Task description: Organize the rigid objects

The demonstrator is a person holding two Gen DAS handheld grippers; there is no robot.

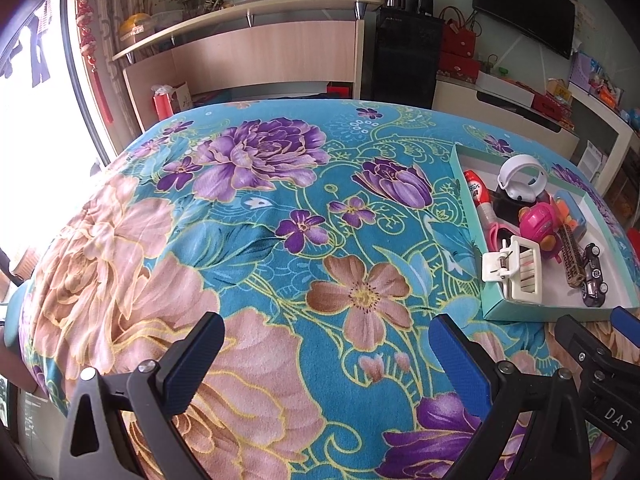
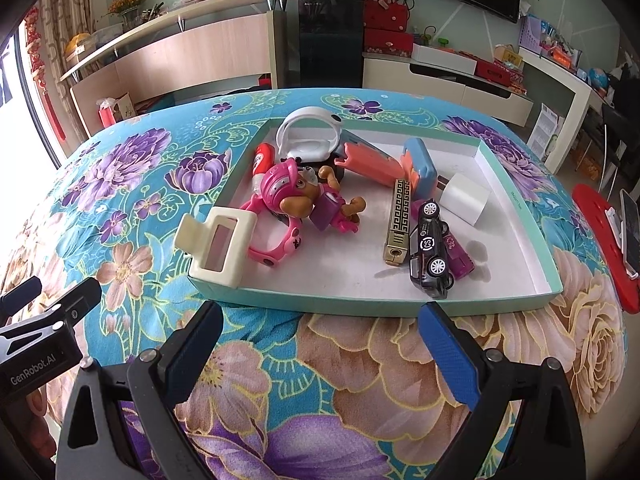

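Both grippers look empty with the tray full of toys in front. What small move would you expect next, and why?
Probably the right gripper eases forward toward the cream hair clip. Both it and the left gripper are open and empty over the floral cloth, and the clip sits on the near left corner of the teal tray, overhanging its rim, so it is the closest item.

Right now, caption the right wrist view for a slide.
Open right gripper facing a tray of toys on a floral blanket.
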